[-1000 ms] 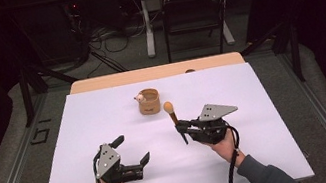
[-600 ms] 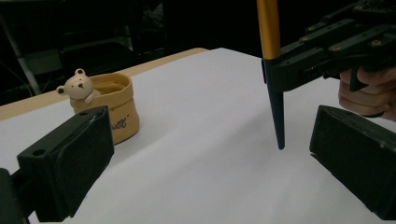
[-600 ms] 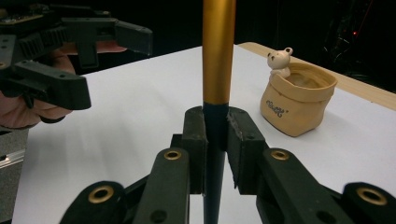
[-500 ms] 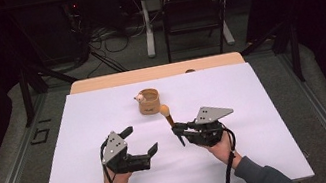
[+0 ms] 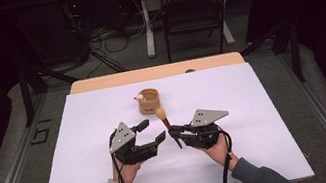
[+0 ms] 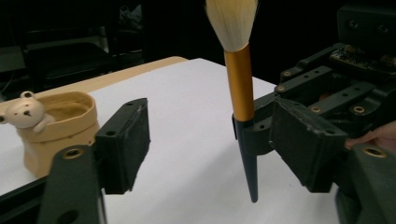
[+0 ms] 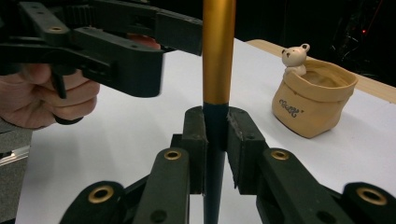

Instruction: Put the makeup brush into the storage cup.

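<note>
Brush (image 5: 167,125), held nearly upright above the white sheet (image 5: 265,104) at the middle of the table, bristle head uppermost and dark tapered handle end pointing down. In the left gripper view the brush (image 6: 239,84) shows a pale bristle tuft at top, a gold-orange ferrule below it and a dark pointed handle whose tip hangs free just above the sheet; in the right gripper view the brush (image 7: 217,60) rises as a gold shaft out of the jaws.

Right gripper (image 5: 178,132): jaws pressed together on the dark handle just below the ferrule, one pad on either side of the shaft, as seen along the right gripper (image 7: 216,140) in its own view. It is carried by the right hand (image 5: 216,147).

Left gripper (image 5: 151,130): jaws spread wide, holding nothing, lying just beside the brush on its left in the high view and apart from it. Along the left gripper (image 6: 210,140) in its own view, the brush stands between the two spread pads, nearer the right-hand one; contact with it cannot be told. It is carried by the left hand (image 5: 125,171).

Tan pot (image 5: 148,101): sack-shaped, with a small bear figure on its rim, standing on the sheet beyond the brush and near it, not touching.
</note>
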Tool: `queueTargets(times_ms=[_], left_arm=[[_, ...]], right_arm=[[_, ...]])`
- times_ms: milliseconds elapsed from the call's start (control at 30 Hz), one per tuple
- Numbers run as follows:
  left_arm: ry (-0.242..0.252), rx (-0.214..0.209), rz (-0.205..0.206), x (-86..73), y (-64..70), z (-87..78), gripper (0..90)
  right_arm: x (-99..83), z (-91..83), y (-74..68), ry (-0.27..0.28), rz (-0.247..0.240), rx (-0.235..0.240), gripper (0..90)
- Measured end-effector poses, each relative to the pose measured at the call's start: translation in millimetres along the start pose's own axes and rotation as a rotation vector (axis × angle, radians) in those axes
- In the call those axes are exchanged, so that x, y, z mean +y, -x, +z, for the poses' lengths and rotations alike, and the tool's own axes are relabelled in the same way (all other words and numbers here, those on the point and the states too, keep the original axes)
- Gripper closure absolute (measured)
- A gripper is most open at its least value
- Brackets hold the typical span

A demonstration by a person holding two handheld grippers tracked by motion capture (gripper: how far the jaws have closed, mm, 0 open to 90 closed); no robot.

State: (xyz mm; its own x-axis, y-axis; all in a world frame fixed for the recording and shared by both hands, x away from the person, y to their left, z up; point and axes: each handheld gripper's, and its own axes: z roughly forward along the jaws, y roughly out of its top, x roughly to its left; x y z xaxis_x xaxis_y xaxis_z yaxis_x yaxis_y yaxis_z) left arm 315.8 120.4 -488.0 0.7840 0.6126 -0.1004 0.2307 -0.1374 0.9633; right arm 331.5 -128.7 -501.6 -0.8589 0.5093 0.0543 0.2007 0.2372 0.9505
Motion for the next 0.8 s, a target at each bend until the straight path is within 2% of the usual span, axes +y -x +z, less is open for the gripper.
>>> queueTargets(times_ms=[333,500,633,700,800], left_arm=[[0.018,-0.042,-0.013,0.5,2.1,9.1,55.9],[0.034,-0.064,-0.025,-0.2,1.4,11.0,62.7],[0.041,-0.063,-0.026,-0.3,2.3,11.1,67.9],[0.046,-0.064,-0.036,-0.7,1.3,11.1,72.4],[0.053,-0.08,-0.054,-1.3,-1.5,10.8,74.3]], right_arm=[[-1.5,7.3,-5.4,-0.017,-0.011,0.008,78.5],[-2.1,10.0,-7.9,-0.025,-0.021,0.009,78.5],[-2.3,11.7,-9.3,-0.029,-0.029,0.01,78.5],[-2.0,11.4,-9.7,-0.032,-0.036,0.005,78.5],[-1.4,11.1,-9.4,-0.031,-0.041,0.005,78.5]])
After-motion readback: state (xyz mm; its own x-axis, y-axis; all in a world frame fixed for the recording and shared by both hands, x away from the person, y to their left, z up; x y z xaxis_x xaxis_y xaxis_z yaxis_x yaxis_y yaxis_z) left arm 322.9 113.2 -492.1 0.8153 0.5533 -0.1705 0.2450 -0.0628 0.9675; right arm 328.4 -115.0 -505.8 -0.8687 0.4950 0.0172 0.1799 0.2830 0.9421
